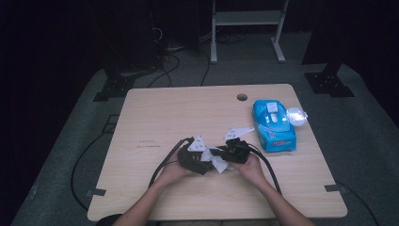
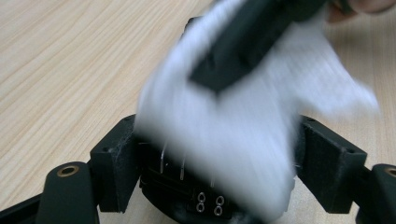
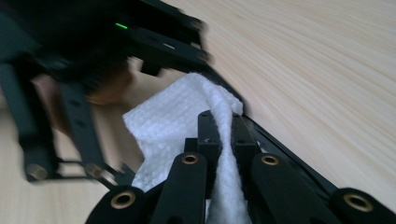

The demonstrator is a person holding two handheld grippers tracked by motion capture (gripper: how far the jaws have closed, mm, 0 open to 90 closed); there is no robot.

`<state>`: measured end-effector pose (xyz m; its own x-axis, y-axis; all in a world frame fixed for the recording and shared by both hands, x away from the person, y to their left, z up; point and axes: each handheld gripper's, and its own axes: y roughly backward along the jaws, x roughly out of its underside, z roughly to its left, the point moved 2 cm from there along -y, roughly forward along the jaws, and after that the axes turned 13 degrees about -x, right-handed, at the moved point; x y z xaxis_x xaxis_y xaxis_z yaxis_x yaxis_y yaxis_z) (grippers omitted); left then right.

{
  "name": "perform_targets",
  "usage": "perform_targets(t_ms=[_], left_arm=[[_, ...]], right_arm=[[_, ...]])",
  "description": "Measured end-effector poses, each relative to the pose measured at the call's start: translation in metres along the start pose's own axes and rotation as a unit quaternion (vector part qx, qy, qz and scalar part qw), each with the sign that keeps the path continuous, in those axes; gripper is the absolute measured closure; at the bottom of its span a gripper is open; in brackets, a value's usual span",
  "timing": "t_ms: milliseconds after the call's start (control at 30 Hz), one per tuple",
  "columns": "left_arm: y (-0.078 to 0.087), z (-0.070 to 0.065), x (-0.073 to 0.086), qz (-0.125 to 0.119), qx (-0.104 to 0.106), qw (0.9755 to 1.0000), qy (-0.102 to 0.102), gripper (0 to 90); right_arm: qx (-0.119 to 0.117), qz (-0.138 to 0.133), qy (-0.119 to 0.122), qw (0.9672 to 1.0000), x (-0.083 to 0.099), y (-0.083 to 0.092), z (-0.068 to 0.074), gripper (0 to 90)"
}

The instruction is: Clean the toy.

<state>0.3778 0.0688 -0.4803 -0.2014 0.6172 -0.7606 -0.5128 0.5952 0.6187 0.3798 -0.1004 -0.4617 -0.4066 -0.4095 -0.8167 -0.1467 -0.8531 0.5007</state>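
Right gripper (image 3: 219,130) clamps a white wipe (image 3: 177,126) near the table's (image 1: 155,113) front centre. Left gripper (image 2: 210,154) jaws stand wide around it. Bare wood left; blue wipe pack (image 1: 273,125) near right edge. Dark floor surrounds.

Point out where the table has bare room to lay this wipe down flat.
Free: the wide left half of the table, and the near edge. Crowded: the middle, where the left gripper and right gripper meet on the white wipe, and the right side by the blue wipes pack.
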Motion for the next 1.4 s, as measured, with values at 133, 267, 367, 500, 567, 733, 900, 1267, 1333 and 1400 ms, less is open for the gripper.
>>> perform_targets(t_ms=[133, 267, 367, 500, 567, 733, 900, 1267, 1333, 1400], left_arm=[[0.001, 0.002, 0.002, 0.002, 0.001, 1.0, 0.002, 22.6], [0.001, 0.004, 0.004, 0.002, 0.001, 1.0, 0.007, 22.7], [0.001, 0.004, 0.004, 0.004, 0.0, 1.0, 0.005, 22.7], [-0.001, 0.003, 0.007, 0.012, 0.001, 0.9999, 0.004, 22.9], [-0.001, 0.003, 0.007, 0.01, 0.0, 0.9999, 0.006, 22.9], [0.0, 0.004, 0.006, 0.006, 0.002, 1.0, 0.006, 23.0], [0.0, 0.004, 0.007, 0.008, 0.001, 1.0, 0.001, 23.1], [0.0, 0.005, 0.007, 0.006, 0.002, 1.0, 0.002, 23.3], [0.0, 0.005, 0.007, 0.007, 0.004, 1.0, 0.001, 23.4], [0.0, 0.005, 0.007, 0.007, 0.004, 1.0, 0.001, 23.4]], right_arm=[[0.014, 0.015, 0.011, 0.9997, -0.002, 0.0, 0.0, 86.0], [0.043, 0.018, -0.009, 0.9989, 0.012, 0.019, -0.012, 86.0], [0.042, 0.011, -0.023, 0.9988, 0.02, 0.027, -0.012, 86.0], [0.027, 0.021, 0.004, 0.9994, 0.018, 0.019, 0.001, 86.0], [0.031, 0.026, 0.009, 0.9992, 0.018, 0.02, 0.0, 86.0], [0.071, 0.025, -0.017, 0.997, 0.03, 0.045, -0.018, 86.0], [0.088, 0.026, -0.035, 0.9952, 0.039, 0.061, -0.024, 86.0], [0.094, 0.033, -0.035, 0.9944, 0.042, 0.065, -0.025, 86.0], [0.101, 0.031, -0.046, 0.9933, 0.044, 0.069, -0.03, 86.0], [0.102, 0.027, -0.05, 0.9932, 0.042, 0.067, -0.033, 86.0]])
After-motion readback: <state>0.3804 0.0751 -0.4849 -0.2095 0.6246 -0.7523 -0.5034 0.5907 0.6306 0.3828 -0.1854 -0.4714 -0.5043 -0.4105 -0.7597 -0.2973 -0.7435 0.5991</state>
